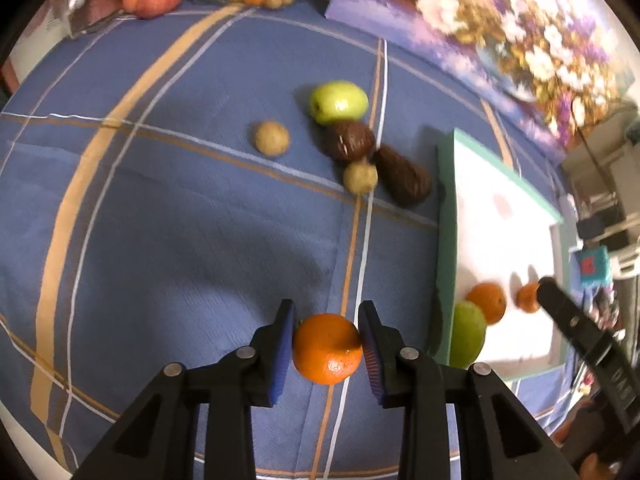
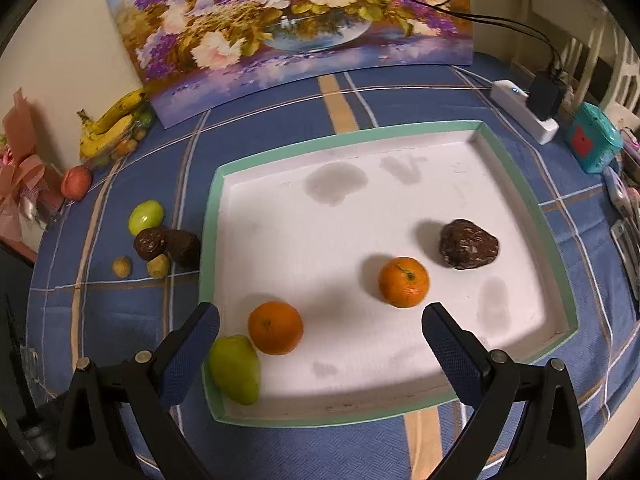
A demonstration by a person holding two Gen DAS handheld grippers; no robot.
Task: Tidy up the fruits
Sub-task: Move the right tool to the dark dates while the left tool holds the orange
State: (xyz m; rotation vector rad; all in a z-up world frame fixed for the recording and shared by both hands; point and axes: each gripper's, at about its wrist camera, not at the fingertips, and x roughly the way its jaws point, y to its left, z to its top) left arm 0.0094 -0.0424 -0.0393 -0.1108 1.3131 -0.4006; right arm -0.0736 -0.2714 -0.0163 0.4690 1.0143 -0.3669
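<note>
nearest the left wrist camera, the left gripper (image 1: 327,346) was clamped on an orange (image 1: 327,349), its blue pads pressed against both sides of the fruit above the blue checked tablecloth (image 1: 168,216). the landmark here is the white tray (image 2: 472,184) with the green rim. the held orange sat just off the tray's left edge, outside it.

the right gripper (image 2: 320,336) hung over the tray's near side with its jaws wide apart and nothing between them. inside the tray, a green pear (image 2: 235,369) lay in the near left corner, touching a second orange (image 2: 275,333). a third orange (image 2: 404,282) lay toward the tray's middle, with a dark brown fruit (image 2: 469,244) just beyond it to the right.

left of the tray, on the cloth, a green apple (image 2: 146,216) touched two more dark brown fruits (image 2: 168,245), and two small tan fruits (image 2: 140,266) lay close by them. farther from the tray's far left corner, bananas (image 2: 110,126) and a reddish fruit (image 2: 76,183) rested near the wall. a flower painting (image 2: 296,20) leaned behind the tray.
</note>
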